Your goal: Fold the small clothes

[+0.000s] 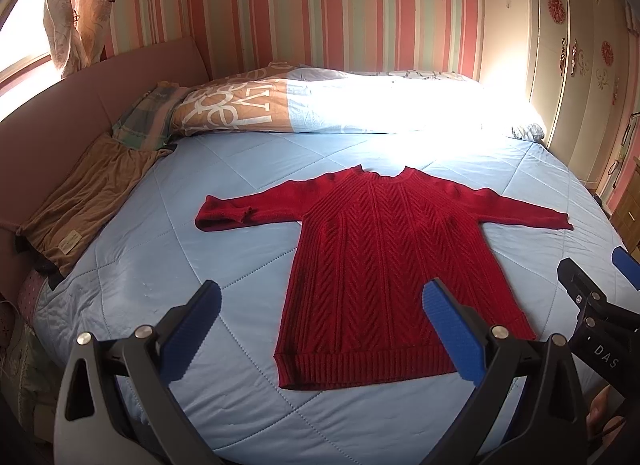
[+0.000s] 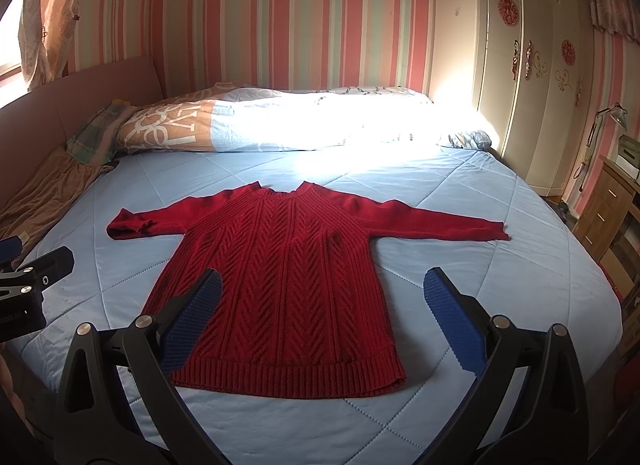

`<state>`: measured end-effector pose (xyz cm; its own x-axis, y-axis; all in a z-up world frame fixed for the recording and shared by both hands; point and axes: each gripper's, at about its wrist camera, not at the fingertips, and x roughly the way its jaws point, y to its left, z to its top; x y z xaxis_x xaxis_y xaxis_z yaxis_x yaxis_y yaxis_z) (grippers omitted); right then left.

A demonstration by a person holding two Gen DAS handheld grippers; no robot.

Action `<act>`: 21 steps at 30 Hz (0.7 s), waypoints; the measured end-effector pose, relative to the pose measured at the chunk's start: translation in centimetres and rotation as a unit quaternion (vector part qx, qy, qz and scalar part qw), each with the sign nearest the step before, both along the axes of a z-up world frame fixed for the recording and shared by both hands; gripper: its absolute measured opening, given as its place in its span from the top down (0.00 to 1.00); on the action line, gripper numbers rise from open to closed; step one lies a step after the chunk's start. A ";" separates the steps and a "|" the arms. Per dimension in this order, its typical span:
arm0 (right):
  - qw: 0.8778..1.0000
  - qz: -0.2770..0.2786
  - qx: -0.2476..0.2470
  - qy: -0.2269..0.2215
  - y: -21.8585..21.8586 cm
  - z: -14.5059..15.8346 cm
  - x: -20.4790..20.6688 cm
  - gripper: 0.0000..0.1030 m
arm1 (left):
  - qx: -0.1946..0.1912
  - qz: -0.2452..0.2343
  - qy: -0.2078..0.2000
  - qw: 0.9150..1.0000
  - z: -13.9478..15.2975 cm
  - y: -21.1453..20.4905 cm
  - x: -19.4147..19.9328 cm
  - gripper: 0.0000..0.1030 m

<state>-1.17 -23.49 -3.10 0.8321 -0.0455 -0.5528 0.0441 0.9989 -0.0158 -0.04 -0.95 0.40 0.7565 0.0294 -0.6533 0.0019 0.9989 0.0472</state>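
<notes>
A red knitted sweater lies flat on the light blue quilted bed, hem toward me, both sleeves spread out; the left cuff is folded back on itself. It also shows in the right wrist view. My left gripper is open and empty, held above the hem's left part. My right gripper is open and empty, held above the hem's right part. The right gripper shows at the right edge of the left wrist view; the left one shows at the left edge of the right wrist view.
A rolled duvet lies along the bed's far side. A brown cloth and a plaid pillow lie by the pink headboard at left. A wardrobe and a wooden drawer unit stand at right.
</notes>
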 end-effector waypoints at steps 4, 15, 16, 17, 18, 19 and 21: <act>1.000 0.000 -0.001 -0.001 0.1 -0.1 -0.1 0.03 | 0.000 0.000 0.000 1.000 0.0 0.0 0.0 0.02; 1.000 -0.001 0.000 -0.002 0.0 0.0 -0.2 0.03 | -0.002 -0.001 -0.001 1.000 -0.1 0.1 0.0 0.02; 1.000 0.000 0.000 -0.002 0.0 0.0 -0.2 0.03 | -0.002 0.000 -0.001 1.000 -0.1 0.1 -0.1 0.02; 1.000 -0.001 -0.001 -0.002 0.0 0.0 -0.2 0.03 | -0.003 0.000 -0.001 1.000 -0.1 0.1 0.0 0.02; 1.000 -0.001 -0.001 -0.003 -0.1 0.1 -0.2 0.03 | -0.003 0.001 -0.001 1.000 0.0 0.0 0.0 0.02; 1.000 -0.001 -0.001 -0.003 0.0 0.1 -0.2 0.03 | -0.002 0.000 -0.002 1.000 0.0 0.0 0.0 0.02; 1.000 0.000 0.000 -0.003 0.0 0.1 -0.1 0.03 | -0.001 0.000 -0.001 1.000 0.0 0.0 0.1 0.02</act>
<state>-1.28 -23.49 -2.98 0.8349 -0.0467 -0.5484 0.0450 0.9989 -0.0166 0.08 -0.99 0.38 0.7579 0.0281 -0.6518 0.0011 0.9990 0.0443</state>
